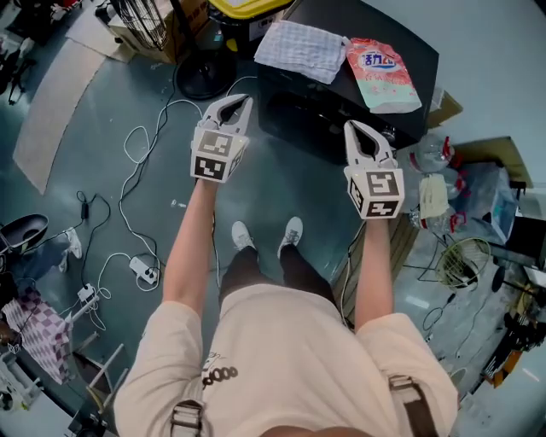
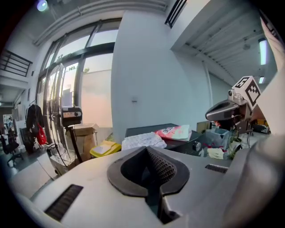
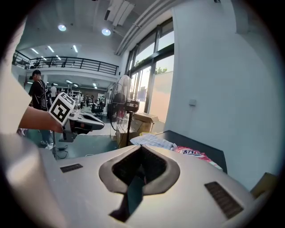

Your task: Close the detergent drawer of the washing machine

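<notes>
The washing machine (image 1: pixel 375 34) is a black box ahead of me, seen from above. On its top lie a folded checked cloth (image 1: pixel 303 49) and a pink detergent bag (image 1: pixel 381 74). I cannot make out its detergent drawer in any view. My left gripper (image 1: pixel 232 102) hangs in the air over the floor, left of the machine's front corner, jaws together and empty. My right gripper (image 1: pixel 359 130) is held just before the machine's front, jaws also together with nothing in them. The left gripper view shows the machine top (image 2: pixel 151 130) beyond the shut left gripper (image 2: pixel 147 149); the right gripper (image 3: pixel 141 147) is likewise shut.
A standing fan (image 1: pixel 203 77) and a yellow-lidded box (image 1: pixel 247 7) sit left of the machine. Cables (image 1: pixel 136 162) and a power strip (image 1: pixel 145 273) trail over the floor at left. Bottles and bags (image 1: pixel 435 171) and a wire basket (image 1: pixel 465 260) crowd the right side. My shoes (image 1: pixel 269 235) are below.
</notes>
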The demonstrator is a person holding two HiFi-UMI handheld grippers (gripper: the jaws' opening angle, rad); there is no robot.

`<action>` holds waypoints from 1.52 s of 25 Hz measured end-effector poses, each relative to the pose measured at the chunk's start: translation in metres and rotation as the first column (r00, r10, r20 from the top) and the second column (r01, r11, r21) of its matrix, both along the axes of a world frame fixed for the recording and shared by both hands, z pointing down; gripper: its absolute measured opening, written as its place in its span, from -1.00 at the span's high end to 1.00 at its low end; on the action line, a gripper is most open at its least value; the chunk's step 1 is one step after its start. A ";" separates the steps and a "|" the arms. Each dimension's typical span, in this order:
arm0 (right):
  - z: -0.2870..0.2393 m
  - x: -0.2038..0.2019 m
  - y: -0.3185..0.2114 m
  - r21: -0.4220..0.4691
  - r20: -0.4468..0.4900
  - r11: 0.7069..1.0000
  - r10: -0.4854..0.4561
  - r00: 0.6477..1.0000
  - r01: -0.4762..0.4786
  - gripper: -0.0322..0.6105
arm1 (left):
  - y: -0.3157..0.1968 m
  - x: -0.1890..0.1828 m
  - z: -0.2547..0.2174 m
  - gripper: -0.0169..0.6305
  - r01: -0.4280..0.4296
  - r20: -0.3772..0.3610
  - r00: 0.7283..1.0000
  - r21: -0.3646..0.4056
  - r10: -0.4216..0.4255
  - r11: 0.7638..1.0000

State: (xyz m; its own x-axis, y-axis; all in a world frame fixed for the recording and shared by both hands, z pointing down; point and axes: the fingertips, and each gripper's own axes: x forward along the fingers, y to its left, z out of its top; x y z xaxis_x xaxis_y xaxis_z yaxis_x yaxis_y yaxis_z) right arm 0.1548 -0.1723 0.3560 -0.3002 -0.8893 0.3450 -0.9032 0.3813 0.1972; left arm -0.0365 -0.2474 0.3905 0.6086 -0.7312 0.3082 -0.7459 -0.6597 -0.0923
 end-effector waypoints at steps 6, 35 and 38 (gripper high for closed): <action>-0.060 -0.021 0.000 0.073 -0.070 0.993 -0.085 0.994 0.090 0.91 | 0.027 -0.025 -0.058 0.90 0.026 -0.008 1.000 0.060 -0.026 0.998; -0.162 -0.108 0.052 0.236 -0.257 0.905 -0.294 0.921 0.355 0.91 | 0.123 -0.049 -0.211 0.90 -0.053 0.120 0.993 0.395 0.006 0.917; -0.161 -0.112 0.056 0.235 -0.270 0.903 -0.295 0.917 0.360 0.91 | 0.125 -0.047 -0.210 0.90 -0.060 0.129 0.992 0.394 0.009 0.917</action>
